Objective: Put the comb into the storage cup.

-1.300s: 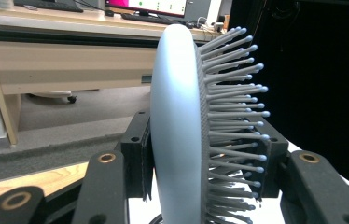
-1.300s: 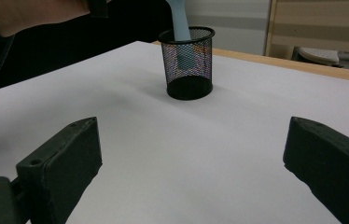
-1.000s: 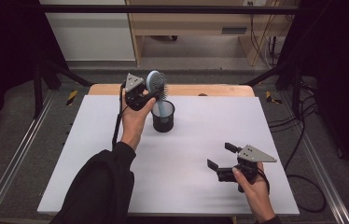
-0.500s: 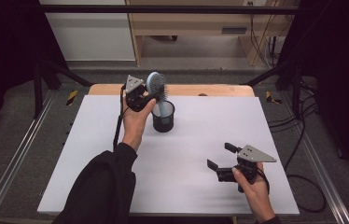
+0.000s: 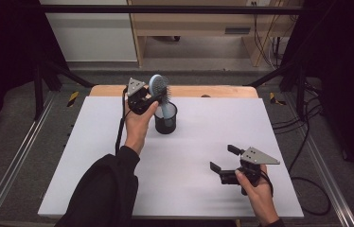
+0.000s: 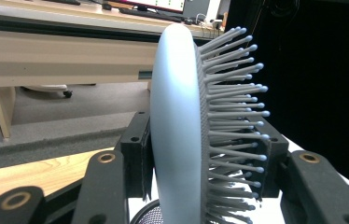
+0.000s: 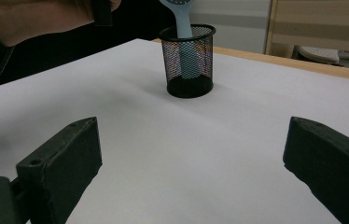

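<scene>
A light blue hairbrush (image 5: pixel 158 87) stands upright with its handle down inside a black mesh cup (image 5: pixel 165 124) at the back middle of the white table top (image 5: pixel 222 123). My left gripper (image 5: pixel 155 97) is shut on the brush head, one jaw on the smooth back and one against the bristles (image 6: pixel 231 116). In the left gripper view the brush (image 6: pixel 177 116) sits between the jaws and the cup rim (image 6: pixel 147 217) shows below. My right gripper (image 5: pixel 221 157) rests near the front right, open with nothing between its jaws. From the right gripper (image 7: pixel 193 140), the cup (image 7: pixel 189 60) and brush handle (image 7: pixel 182 18) lie ahead.
A wooden strip (image 5: pixel 213 91) runs along the table's back edge. Metal rails (image 5: pixel 19 156) flank the table on both sides, and cables (image 5: pixel 303 142) trail on the floor at the right. A cabinet and a desk stand behind.
</scene>
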A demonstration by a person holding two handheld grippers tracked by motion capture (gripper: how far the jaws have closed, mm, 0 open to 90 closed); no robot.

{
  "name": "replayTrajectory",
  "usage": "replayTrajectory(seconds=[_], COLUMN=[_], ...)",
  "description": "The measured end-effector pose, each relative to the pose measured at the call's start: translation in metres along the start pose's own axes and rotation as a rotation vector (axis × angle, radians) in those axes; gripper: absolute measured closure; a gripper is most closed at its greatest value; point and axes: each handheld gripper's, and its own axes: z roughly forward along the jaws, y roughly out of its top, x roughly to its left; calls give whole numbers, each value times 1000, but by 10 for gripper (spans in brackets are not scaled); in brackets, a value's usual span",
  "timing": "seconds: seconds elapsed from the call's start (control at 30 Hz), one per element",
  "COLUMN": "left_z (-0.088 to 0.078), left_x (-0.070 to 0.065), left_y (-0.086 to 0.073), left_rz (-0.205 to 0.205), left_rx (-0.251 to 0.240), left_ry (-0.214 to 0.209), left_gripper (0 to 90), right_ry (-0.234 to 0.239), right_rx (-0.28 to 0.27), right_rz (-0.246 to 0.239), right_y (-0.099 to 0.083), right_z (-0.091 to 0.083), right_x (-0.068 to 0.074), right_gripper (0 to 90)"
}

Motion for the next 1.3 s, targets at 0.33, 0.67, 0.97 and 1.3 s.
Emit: replayTrajectory(seconds=[0.33, 0.67, 0.97, 1.3], left_z=[0, 1, 6, 11], left_x=[5, 4, 4, 6], left_y=[-8, -10, -13, -18], left_rz=[-41, -64, -58, -66], left_rx=[-6, -24, -27, -22], left_ry=[3, -4, 0, 6], left_gripper=[507, 507, 506, 505], right_ry=[0, 6, 7, 6], right_rx=[5, 15, 18, 16], right_rz=[-2, -6, -7, -6], right_y=[-1, -2, -2, -3], right_z=[1, 5, 5, 4], right_x=[1, 3, 3, 2], right_gripper=[48, 47, 47, 47])
